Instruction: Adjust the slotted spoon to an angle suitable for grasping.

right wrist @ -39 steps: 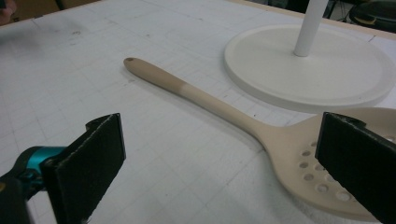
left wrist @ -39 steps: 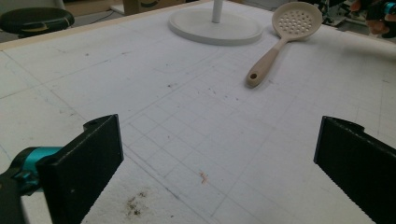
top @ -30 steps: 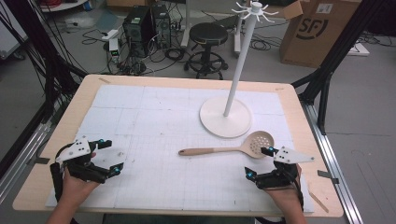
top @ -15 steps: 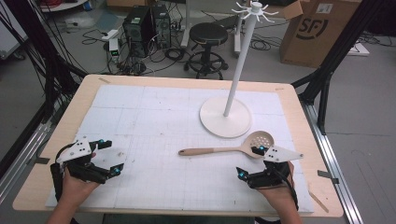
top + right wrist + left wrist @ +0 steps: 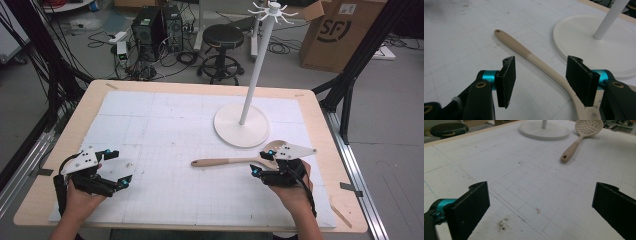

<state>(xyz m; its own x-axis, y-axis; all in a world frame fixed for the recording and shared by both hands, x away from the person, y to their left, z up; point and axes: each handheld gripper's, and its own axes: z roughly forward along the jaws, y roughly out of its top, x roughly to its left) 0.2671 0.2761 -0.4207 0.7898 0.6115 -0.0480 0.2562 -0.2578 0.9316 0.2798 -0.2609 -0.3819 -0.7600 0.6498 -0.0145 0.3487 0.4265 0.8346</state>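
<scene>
High view: white gridded mat (image 5: pixel 165 130) covers wooden table (image 5: pixel 55 165); cables, apparently, behind.

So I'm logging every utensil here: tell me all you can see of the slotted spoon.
The slotted spoon looks wooden or beige plastic: a round perforated bowl and a tapered handle with a hanging hole at its end. It lies flat on the white mat, bowl close to the stand's base. The right tool straddles its neck, not gripping.

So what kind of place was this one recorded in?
Most likely a lab or workshop rigged for recording, not a kitchen. The table stands inside a black metal frame, computer towers and loose cables lie on the floor behind it, and a cardboard box sits by a stool.
</scene>
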